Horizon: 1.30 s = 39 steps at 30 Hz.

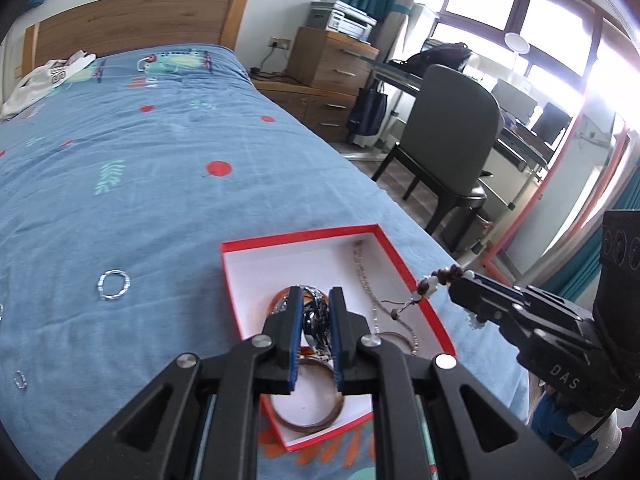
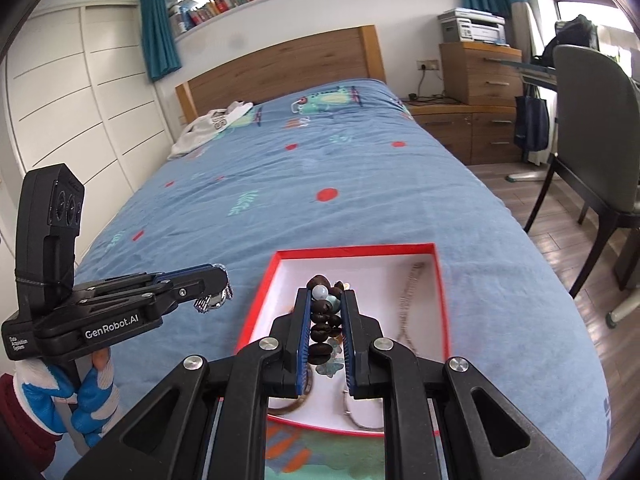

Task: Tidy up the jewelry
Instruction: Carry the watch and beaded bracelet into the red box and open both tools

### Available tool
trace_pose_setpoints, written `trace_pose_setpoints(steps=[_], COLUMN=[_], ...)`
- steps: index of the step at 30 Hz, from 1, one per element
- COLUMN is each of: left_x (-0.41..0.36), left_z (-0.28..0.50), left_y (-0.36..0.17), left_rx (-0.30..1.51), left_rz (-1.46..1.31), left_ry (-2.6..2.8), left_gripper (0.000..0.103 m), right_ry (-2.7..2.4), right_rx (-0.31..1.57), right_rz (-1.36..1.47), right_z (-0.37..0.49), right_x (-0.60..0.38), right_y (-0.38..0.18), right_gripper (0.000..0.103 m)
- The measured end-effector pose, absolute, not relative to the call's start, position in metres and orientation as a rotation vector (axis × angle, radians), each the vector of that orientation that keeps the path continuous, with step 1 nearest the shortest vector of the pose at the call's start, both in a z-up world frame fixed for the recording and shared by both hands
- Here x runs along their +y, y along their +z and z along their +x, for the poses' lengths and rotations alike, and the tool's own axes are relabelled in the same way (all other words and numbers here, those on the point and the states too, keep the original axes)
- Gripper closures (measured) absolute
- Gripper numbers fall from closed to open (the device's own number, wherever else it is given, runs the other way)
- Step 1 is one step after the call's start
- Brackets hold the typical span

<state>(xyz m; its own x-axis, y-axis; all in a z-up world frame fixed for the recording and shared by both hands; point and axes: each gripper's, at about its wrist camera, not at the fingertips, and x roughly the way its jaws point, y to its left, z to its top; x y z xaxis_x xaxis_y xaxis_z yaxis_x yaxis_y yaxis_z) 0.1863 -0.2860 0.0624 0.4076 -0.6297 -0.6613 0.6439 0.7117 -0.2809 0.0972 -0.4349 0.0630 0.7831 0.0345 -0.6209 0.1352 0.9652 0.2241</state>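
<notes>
Left gripper (image 1: 316,300) clenches what looks like a metal watch (image 1: 316,326); right gripper (image 2: 326,298) grasps a bead bracelet (image 2: 324,320), both lower-centre above the red box (image 1: 404,264)

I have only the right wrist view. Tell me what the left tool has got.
Observer: The left tool is shut on a dark, silvery metal link band.
Operator: Name what lies loose on the bedspread.
Observer: A silver bracelet lies left of the red box.
Operator: If there's more, say it.
Observer: A small ring lies farther left, nearer the camera.
</notes>
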Motion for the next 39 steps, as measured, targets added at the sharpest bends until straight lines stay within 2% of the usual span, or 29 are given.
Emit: trace_pose_setpoints(steps=[21, 34, 36, 39], left_x=[-0.328, -0.325, -0.323, -0.319], left_z=[0.185, 0.181, 0.18, 0.176], left_y=[-0.024, -0.028, -0.028, -0.02], left_rx=[0.969, 1.0, 1.006, 0.994], left_rz=[0.167, 0.2, 0.204, 0.192], left_ry=[-0.771, -0.743, -0.738, -0.749], left_gripper=[0.091, 0.089, 0.089, 0.087], right_ry=[-0.091, -0.11, -0.118, -0.127], right_rx=[0.832, 0.907, 0.918, 0.911], right_rz=[0.311, 0.306, 0.306, 0.312], right_z=[0.098, 0.092, 0.091, 0.088], right_x=[-0.463, -0.46, -0.461, -0.462], right_y=[-0.014, -0.031, -0.032, -0.028], right_gripper=[0.089, 0.088, 0.086, 0.077])
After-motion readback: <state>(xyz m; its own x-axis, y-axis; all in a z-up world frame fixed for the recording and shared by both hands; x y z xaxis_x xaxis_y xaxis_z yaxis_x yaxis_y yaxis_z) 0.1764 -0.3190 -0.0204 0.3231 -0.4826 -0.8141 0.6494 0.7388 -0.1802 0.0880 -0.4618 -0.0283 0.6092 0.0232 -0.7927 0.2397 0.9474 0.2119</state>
